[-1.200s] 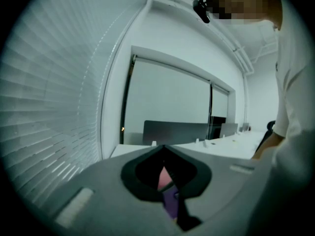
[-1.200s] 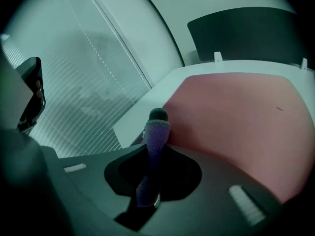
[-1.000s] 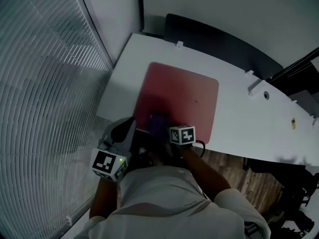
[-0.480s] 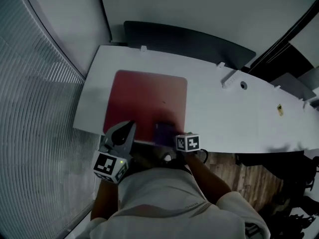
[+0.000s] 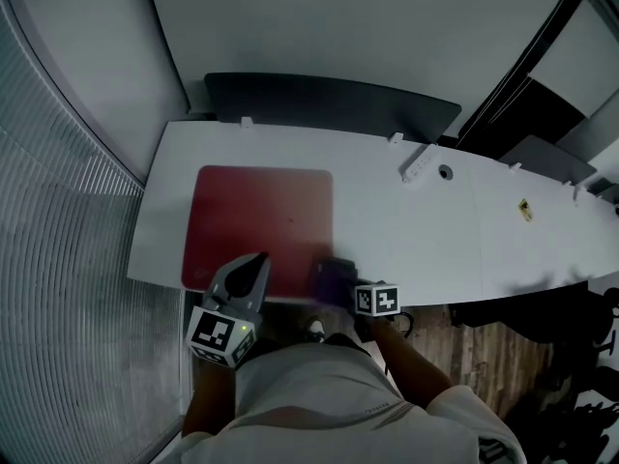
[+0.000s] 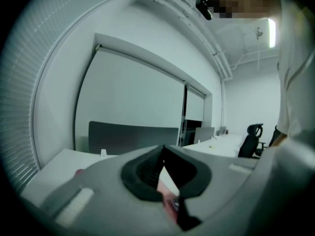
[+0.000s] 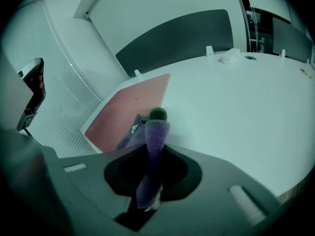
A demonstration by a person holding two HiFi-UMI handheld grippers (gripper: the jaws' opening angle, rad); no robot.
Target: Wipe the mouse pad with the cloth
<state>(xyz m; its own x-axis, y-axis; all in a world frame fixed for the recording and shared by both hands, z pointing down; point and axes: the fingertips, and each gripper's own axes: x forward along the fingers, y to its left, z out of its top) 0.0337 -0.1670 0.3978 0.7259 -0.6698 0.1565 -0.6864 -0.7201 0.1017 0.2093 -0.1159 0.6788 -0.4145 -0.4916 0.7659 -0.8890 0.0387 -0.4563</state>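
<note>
Nearest is the person's pale shirt (image 5: pixel 319 404), with both tools held just ahead of it at the front edge of the white desk (image 5: pixel 406 230). The left gripper (image 5: pixel 256 262) sits at the near edge of the red mouse pad (image 5: pixel 259 222); its jaws are pinched together at the tips with nothing between them. The right gripper (image 7: pixel 156 122) is clenched on a folded purple cloth (image 7: pixel 151 154), which stands up between its jaws and trails down onto the desk at the pad's near right corner. The pad lies flat on the desk's left part. Farther off a small white fitting (image 5: pixel 418 166) sits near the desk's back edge, and a dark panel (image 5: pixel 329 104) runs behind it.
</note>
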